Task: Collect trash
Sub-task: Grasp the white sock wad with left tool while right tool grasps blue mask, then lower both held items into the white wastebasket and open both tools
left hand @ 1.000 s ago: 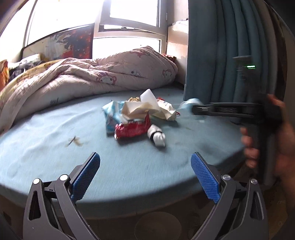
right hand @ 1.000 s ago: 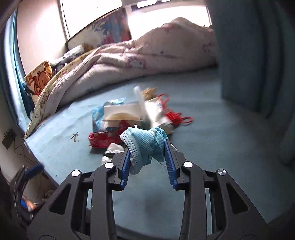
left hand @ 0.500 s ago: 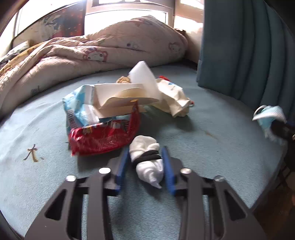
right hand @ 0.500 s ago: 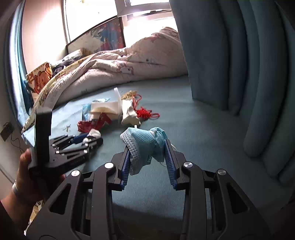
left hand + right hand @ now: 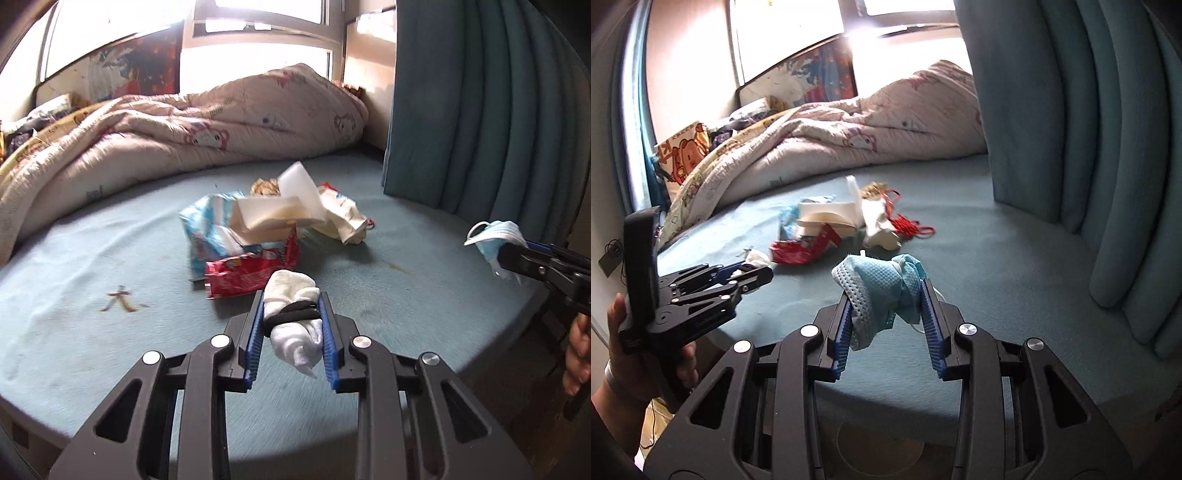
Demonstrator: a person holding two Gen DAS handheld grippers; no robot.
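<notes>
My left gripper is shut on a white wad wrapped with a black band and holds it just above the blue bed. My right gripper is shut on a crumpled blue face mask over the bed's near edge; it also shows in the left wrist view. A trash pile lies mid-bed: a red snack wrapper, a blue-white packet, a white paper box, a crumpled white bag and red string.
A pink quilt is heaped along the far side of the bed. A blue curtain hangs at the right. A small brown scrap lies on the bed at the left. A round object sits below the bed edge.
My left gripper moved in from the bed edge, shut on the white wad and has now lifted it and drawn back a little. My right gripper pulled back with the mask.
</notes>
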